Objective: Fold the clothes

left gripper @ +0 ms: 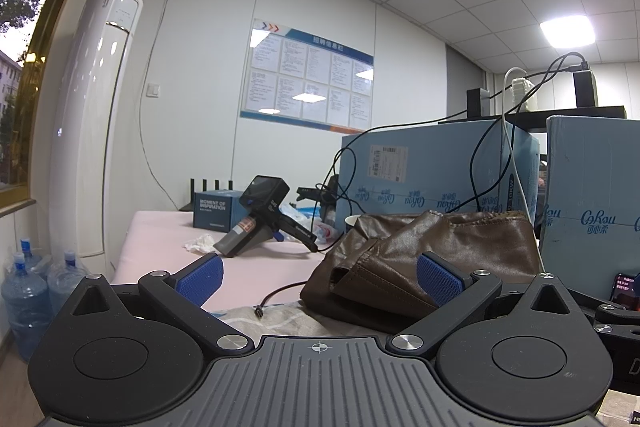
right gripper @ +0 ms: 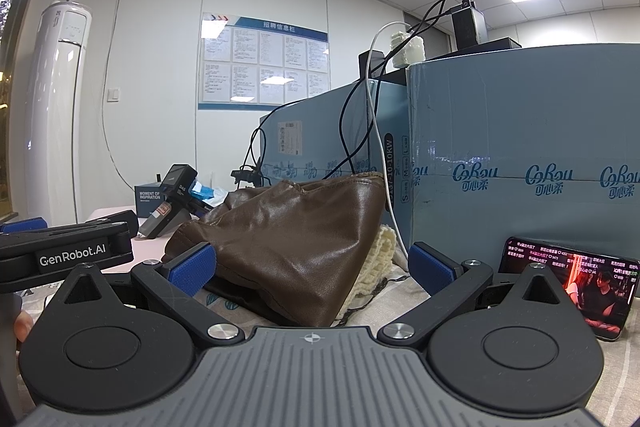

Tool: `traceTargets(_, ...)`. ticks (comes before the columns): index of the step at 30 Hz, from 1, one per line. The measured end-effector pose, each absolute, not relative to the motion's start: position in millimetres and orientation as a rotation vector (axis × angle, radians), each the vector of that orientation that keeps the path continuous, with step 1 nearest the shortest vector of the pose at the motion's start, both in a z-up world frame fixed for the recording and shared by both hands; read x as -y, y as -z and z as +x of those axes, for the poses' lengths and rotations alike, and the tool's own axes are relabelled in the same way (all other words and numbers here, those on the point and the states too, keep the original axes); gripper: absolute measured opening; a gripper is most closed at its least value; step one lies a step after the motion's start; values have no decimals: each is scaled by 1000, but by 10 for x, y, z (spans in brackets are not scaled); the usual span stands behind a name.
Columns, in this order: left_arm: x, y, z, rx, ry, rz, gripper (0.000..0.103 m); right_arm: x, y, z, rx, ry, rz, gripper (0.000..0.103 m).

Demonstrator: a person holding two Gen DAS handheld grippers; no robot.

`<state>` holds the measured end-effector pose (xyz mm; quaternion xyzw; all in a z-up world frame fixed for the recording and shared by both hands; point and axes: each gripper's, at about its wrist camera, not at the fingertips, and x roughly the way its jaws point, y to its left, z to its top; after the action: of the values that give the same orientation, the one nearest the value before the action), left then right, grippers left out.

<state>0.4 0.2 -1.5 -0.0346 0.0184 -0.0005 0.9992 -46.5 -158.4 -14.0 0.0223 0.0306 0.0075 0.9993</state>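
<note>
Gripping the crumpled brown garment (right gripper: 296, 239), heaped on the worktop (left gripper: 168, 235) before the blue boxes (right gripper: 520, 155), calls for both grippers, left (left gripper: 319, 277) and right (right gripper: 313, 263), jaws wide and empty, to pinch opposite hems.

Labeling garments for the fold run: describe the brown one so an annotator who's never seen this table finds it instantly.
Find the big light-blue cartons at the back right of the pink-topped table. In front of them sits a crumpled brown leather-look garment, between the open fingers of the right gripper. It is glossy and dark brown, unlike the cream knit tucked beside it.
</note>
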Motion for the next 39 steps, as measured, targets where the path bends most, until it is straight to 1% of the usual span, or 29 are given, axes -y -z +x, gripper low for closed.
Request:
traceTargets(15,-38,0,-100,16,58,-93,103,1588,104,-646,22,78,44,103)
traceTargets(22,-198,-4,-140,44,152,-189,103,1485,14,-846,-5,184,21,103)
traceTargets(27,-222,-47,-255,114,238,-186,103,1447,-107,-1165,1,272,8,103)
traceTargets(32,-154,-219,-448,163,387,-186,103,1500,-252,-1602,12,372,-36,103)
traceTargets(39,223,-498,-808,235,732,-208,103,1736,-353,-2272,15,587,-69,103)
